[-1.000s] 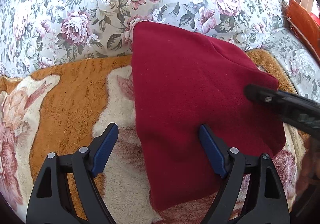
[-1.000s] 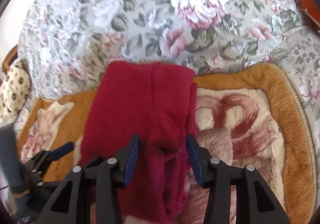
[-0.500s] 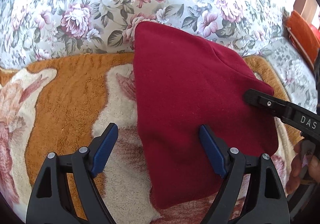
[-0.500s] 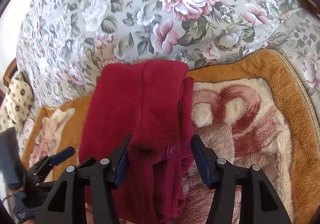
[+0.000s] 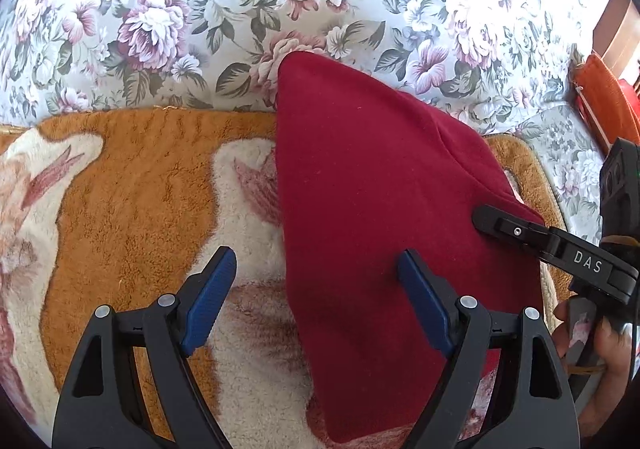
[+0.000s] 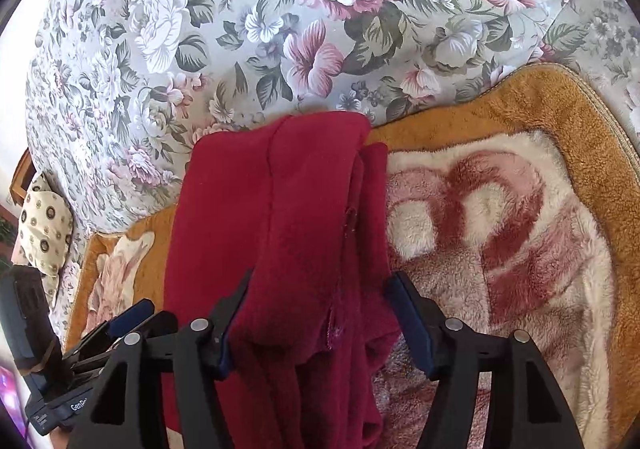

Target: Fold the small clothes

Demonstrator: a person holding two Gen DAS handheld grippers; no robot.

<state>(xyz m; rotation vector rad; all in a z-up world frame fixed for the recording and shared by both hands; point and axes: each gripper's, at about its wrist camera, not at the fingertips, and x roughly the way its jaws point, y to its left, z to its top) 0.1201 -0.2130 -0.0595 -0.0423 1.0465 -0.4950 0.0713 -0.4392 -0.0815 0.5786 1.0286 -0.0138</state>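
A dark red fleece garment [image 5: 380,217] lies folded on an orange and cream plush blanket [image 5: 132,185]; its far end reaches the floral sofa back. My left gripper [image 5: 316,297] is open, with its right finger resting on the garment and its left finger over the blanket. My right gripper [image 6: 320,317] is open and straddles the bunched right edge of the garment [image 6: 280,217], with cloth between the fingers. The right gripper's fingers [image 5: 532,233] show at the garment's right edge in the left wrist view. The left gripper's fingers [image 6: 128,319] show low left in the right wrist view.
The floral sofa back [image 5: 280,1] rises behind the blanket. An orange cushion [image 5: 604,97] sits far right. A spotted cushion [image 6: 44,225] lies far left in the right wrist view. The blanket [image 6: 500,217] extends to the right of the garment.
The right gripper has opened wider and moved forward over the garment's bunched right edge. The left gripper has stayed open and shifted slightly nearer.
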